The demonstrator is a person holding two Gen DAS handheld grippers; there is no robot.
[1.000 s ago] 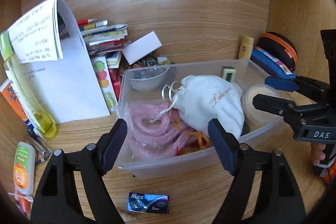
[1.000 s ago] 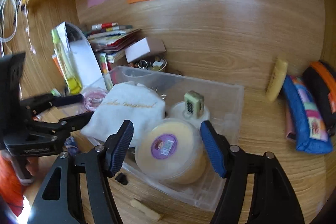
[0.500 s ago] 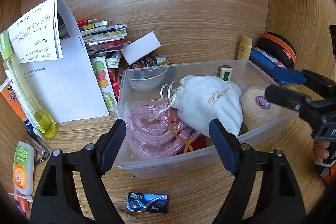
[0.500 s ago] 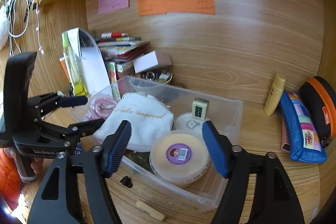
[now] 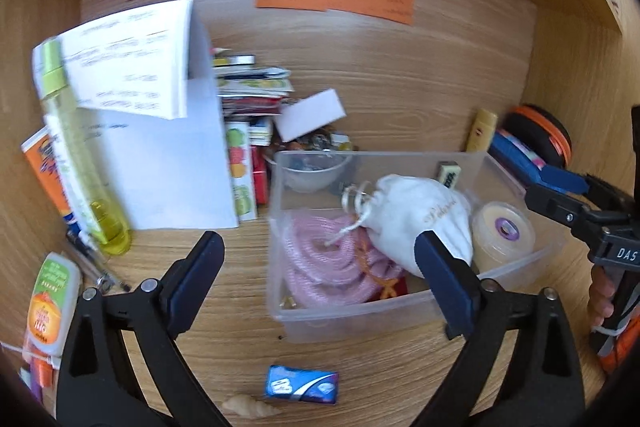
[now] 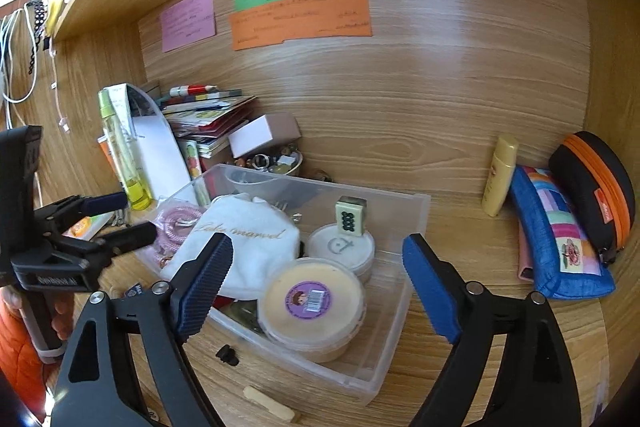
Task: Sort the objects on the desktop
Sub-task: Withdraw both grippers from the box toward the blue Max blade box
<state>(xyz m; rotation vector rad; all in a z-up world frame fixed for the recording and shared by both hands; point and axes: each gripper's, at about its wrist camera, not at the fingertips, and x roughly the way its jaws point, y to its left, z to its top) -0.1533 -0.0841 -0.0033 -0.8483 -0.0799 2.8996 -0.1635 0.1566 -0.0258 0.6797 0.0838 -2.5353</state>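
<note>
Bright daylight from upper left, left view motion-blurred, fisheye bending at edges

Each gripper, the left gripper (image 5: 320, 275) and the right gripper (image 6: 316, 283), has black plastic arms with triangular cut-outs, silver screws at the joints and dark blue ribbed pads (image 6: 202, 283). The right one's black body carries white letters "DAS". Bare fingers (image 5: 600, 301) and an orange sleeve (image 6: 18, 355) show at the handles.
</note>
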